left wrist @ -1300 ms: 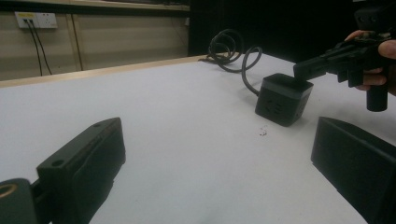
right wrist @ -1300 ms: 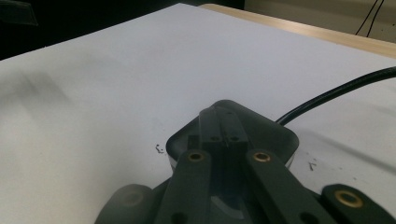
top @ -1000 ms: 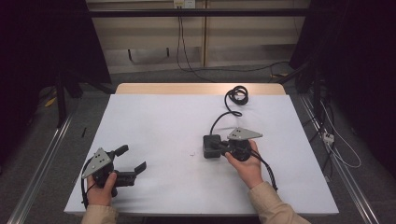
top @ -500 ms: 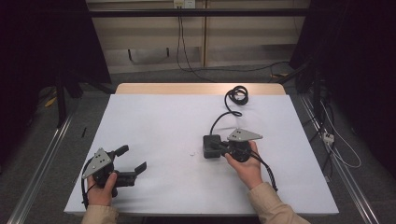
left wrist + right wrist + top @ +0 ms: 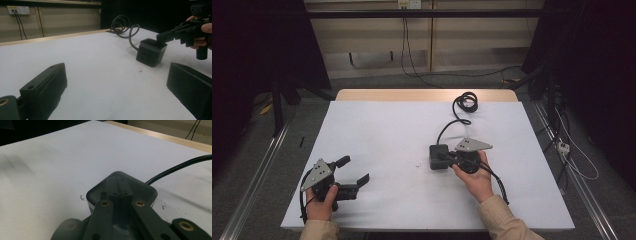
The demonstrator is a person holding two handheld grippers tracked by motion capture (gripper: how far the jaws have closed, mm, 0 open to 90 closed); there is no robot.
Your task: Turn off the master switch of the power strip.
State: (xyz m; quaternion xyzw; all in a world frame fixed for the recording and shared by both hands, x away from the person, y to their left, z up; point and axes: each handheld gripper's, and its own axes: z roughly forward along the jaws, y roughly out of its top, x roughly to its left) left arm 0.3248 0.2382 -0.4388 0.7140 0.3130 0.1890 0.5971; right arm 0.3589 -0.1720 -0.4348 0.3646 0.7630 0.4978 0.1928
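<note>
A black socket cube [image 5: 437, 150] sits on the white table right of centre, and its black cable [image 5: 464, 103] runs back to a coil near the far edge. My right gripper [image 5: 448, 158] is shut, its jaws pressed together with the tips resting over the cube's top. In the right gripper view the closed jaws [image 5: 117, 193] meet above the cube [image 5: 97, 191]. My left gripper [image 5: 353, 170] lies at the front left, open and holding nothing. From the left gripper view [image 5: 117, 85] the cube [image 5: 151, 52] and the right gripper [image 5: 162, 37] stand ahead to the right.
The white table top [image 5: 382, 125] has a wooden strip along its far edge. A tiny dark speck [image 5: 418, 165] lies left of the cube. Metal rails run along both sides of the table, and wall cables hang behind it.
</note>
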